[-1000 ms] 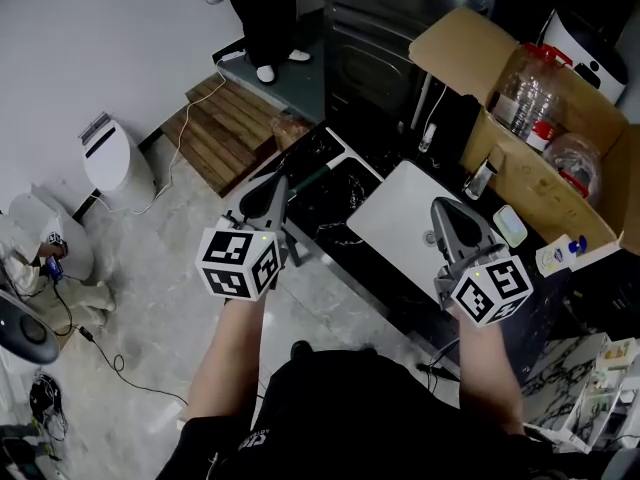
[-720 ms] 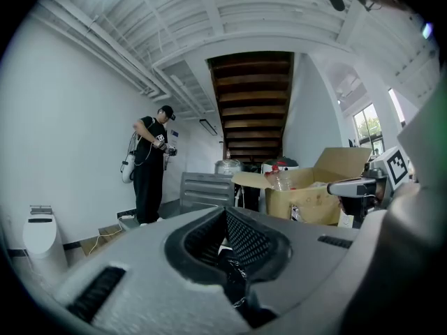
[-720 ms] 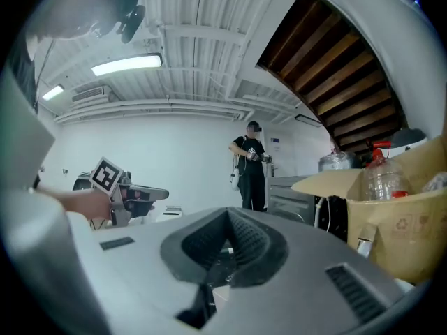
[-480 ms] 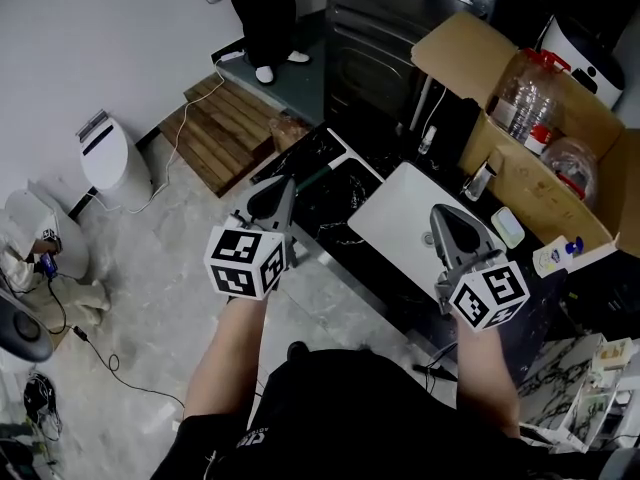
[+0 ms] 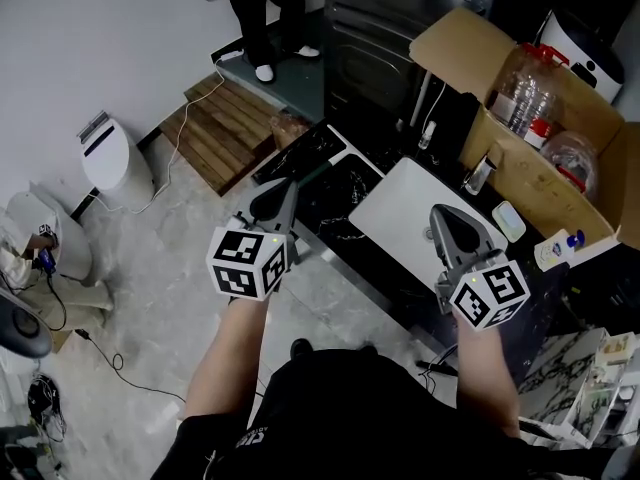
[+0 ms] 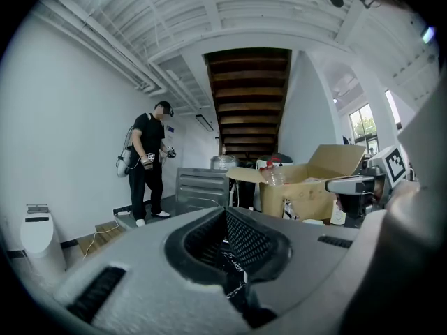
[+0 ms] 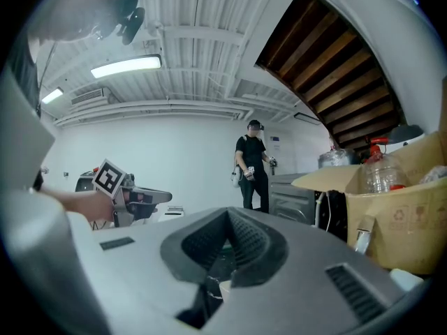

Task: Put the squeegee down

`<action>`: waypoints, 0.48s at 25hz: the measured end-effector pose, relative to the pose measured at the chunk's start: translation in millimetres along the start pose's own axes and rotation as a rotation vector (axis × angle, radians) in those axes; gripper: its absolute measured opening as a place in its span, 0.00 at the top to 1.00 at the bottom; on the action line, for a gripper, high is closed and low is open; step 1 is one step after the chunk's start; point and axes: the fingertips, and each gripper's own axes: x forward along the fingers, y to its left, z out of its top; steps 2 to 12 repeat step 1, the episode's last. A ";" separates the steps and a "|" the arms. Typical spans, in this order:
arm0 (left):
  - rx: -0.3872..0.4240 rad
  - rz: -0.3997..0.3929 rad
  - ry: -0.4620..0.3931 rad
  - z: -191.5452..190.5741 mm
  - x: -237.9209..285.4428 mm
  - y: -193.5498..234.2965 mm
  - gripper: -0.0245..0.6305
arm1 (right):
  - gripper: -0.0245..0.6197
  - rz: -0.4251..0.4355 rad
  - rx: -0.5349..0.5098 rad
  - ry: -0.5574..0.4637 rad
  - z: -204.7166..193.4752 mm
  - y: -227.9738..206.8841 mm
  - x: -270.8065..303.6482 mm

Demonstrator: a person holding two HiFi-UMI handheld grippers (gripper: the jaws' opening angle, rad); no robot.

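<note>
A dark green bar, which looks like the squeegee (image 5: 312, 176), lies on the black marbled table (image 5: 335, 218) just beyond my left gripper (image 5: 285, 188). That gripper hovers over the table's left end, shut with nothing between its fingers (image 6: 225, 213). My right gripper (image 5: 441, 214) hangs over a white board (image 5: 400, 213) on the same table. Its jaws also meet at the tips and hold nothing (image 7: 228, 213). Both point nearly level, away from me. The squeegee does not show in either gripper view.
An open cardboard box (image 5: 540, 183) with a plastic jar stands at the back right. A black metal cabinet (image 5: 375, 48) is behind the table. A person (image 5: 265, 8) stands near a wooden pallet (image 5: 225, 128). A white appliance (image 5: 110, 158) sits on the floor at the left.
Both grippers hold almost still over the table. The person at the back has shifted a little.
</note>
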 end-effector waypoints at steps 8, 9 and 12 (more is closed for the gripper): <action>0.000 0.000 0.000 0.2 -0.4 -0.3 0.95 | 0.96 0.000 0.000 -0.001 0.5 0.0 -0.5; 0.000 0.000 0.000 0.2 -0.4 -0.3 0.95 | 0.96 0.000 0.000 -0.001 0.5 0.0 -0.5; 0.000 0.000 0.000 0.2 -0.4 -0.3 0.95 | 0.96 0.000 0.000 -0.001 0.5 0.0 -0.5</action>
